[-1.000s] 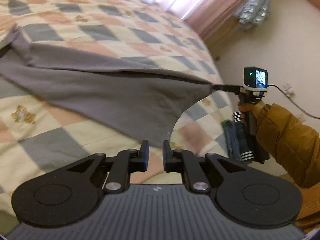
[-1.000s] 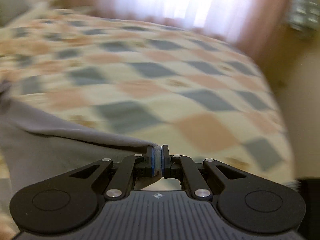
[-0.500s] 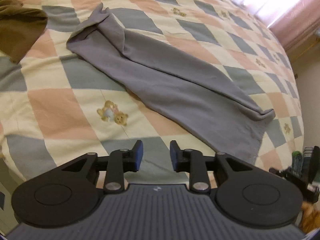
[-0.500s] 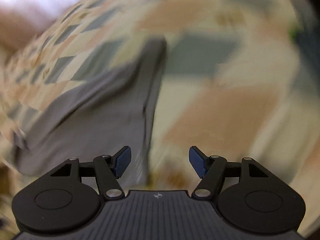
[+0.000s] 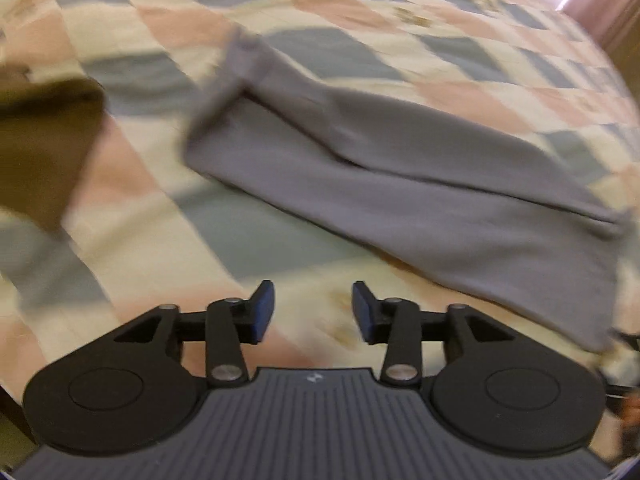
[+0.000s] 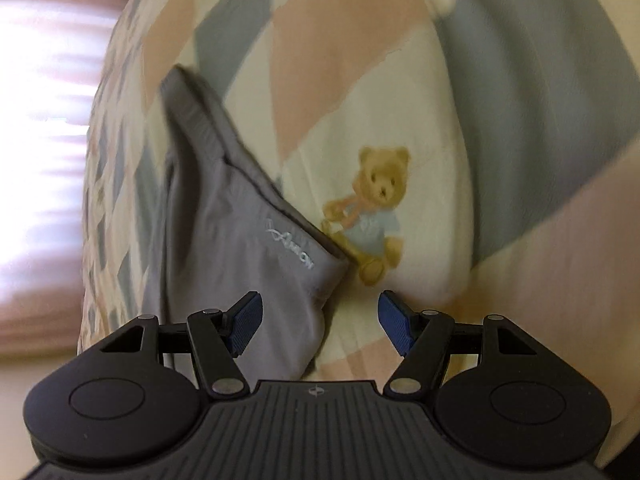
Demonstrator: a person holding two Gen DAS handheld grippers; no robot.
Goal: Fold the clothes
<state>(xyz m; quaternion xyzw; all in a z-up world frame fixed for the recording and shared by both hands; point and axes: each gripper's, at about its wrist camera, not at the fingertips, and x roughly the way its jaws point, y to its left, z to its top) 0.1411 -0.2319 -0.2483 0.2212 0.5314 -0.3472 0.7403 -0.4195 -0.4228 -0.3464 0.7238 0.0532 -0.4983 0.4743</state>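
Grey trousers (image 5: pixel 420 184) lie folded lengthwise on the checked bedspread (image 5: pixel 168 216), and neither gripper holds them. In the left wrist view the left gripper (image 5: pixel 313 307) points down at bare quilt, its 2 blue-padded fingers (image 5: pixel 262 308) apart with nothing between them; the jaws have just been opening. The nearest edge of the grey cloth runs just beyond and to the right of the right-hand finger, not touching it. From there the trousers stretch away in a long band towards the upper left, with 1 crease line along the middle and a narrower end turned up at the far tip. A dark brown garment (image 5: pixel 44 148) lies well apart at the left edge, blurred.

In the right wrist view the right gripper (image 6: pixel 320 318) is spread wide, its jaws having just opened and now standing empty. One corner of the trousers (image 6: pixel 240 240), bearing small pale embroidered lettering (image 6: pixel 290 250), lies over the bedspread (image 6: pixel 500 120) just ahead of the left-hand pad (image 6: pixel 246 322), free of both pads. A printed teddy bear (image 6: pixel 370 210) on the quilt sits beside that corner. A bright curtained window (image 6: pixel 48 112) fills the left of that view.
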